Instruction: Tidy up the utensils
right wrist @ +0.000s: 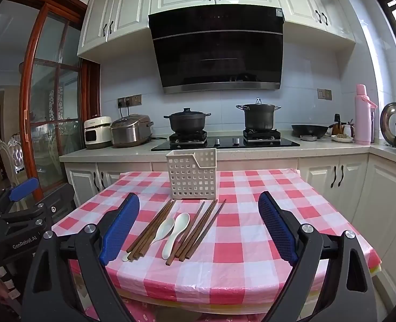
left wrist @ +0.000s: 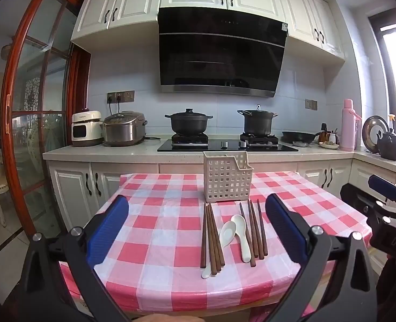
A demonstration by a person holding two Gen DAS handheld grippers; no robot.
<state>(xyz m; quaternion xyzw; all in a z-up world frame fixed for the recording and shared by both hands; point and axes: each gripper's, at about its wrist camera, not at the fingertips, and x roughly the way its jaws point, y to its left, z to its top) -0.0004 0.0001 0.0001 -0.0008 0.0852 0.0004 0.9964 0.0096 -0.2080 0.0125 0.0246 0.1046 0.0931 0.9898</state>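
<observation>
A cream perforated utensil basket stands upright and looks empty at the far side of the pink checked table. In front of it lie two bundles of brown chopsticks, a left bundle and a right bundle, with two white spoons between them. My left gripper is open and empty, above the near table edge. My right gripper is open and empty, likewise held short of the utensils.
Behind the table runs a counter with a stove, two black pots, a rice cooker and a pink flask. A glass sliding door is on the left. White cabinets line the right wall.
</observation>
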